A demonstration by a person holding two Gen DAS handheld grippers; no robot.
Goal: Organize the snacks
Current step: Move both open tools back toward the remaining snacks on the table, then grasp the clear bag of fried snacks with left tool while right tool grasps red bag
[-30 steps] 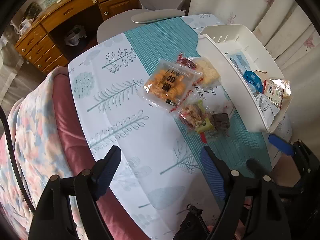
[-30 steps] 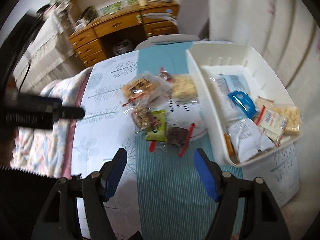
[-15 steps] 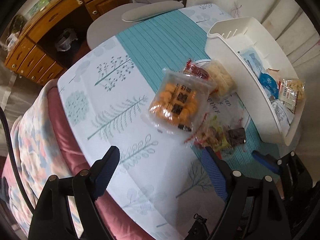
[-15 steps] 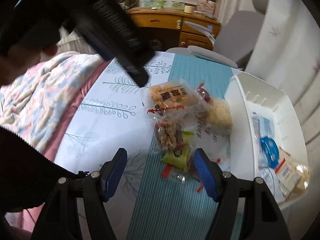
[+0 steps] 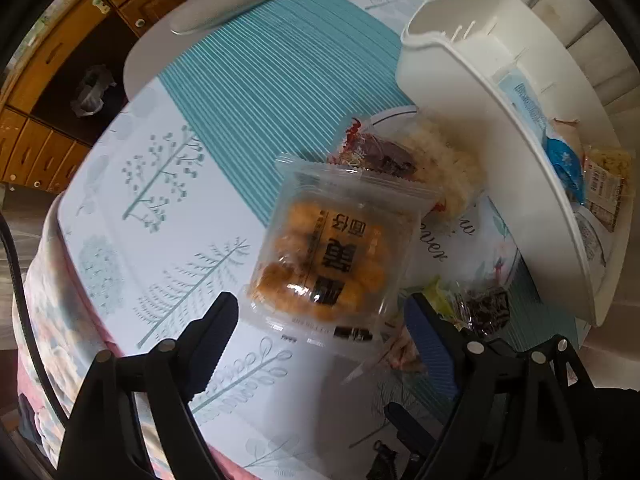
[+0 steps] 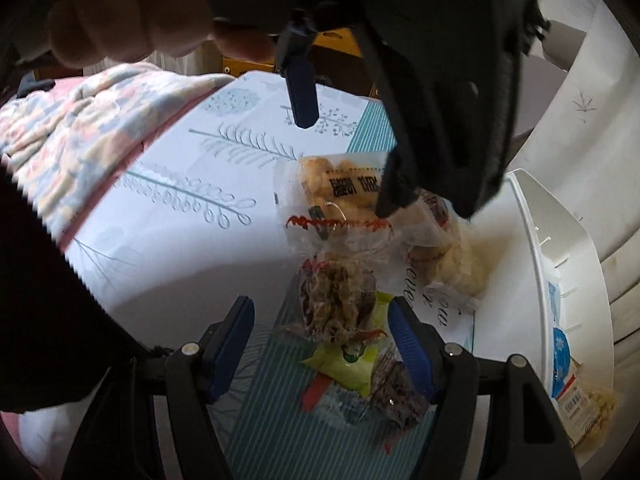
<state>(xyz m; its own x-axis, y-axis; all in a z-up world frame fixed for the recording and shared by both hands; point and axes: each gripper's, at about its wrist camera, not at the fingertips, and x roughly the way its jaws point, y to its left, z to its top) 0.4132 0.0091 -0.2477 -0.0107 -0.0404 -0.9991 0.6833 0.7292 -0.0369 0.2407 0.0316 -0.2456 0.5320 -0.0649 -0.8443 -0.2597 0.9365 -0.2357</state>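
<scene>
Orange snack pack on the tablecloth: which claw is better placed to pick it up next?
Left. The left claw, jaws just opening, stands open directly over the orange snack pack, which lies between them. The right claw is open over the nut packet instead, nearer the white bin.

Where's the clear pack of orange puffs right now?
The pack of orange puffs lies on the tablecloth, centre of the left wrist view, left of the white bin, between the left tool's open fingers.

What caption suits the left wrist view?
Open hand-held gripper above an orange snack pack, beside a white bin.
</scene>
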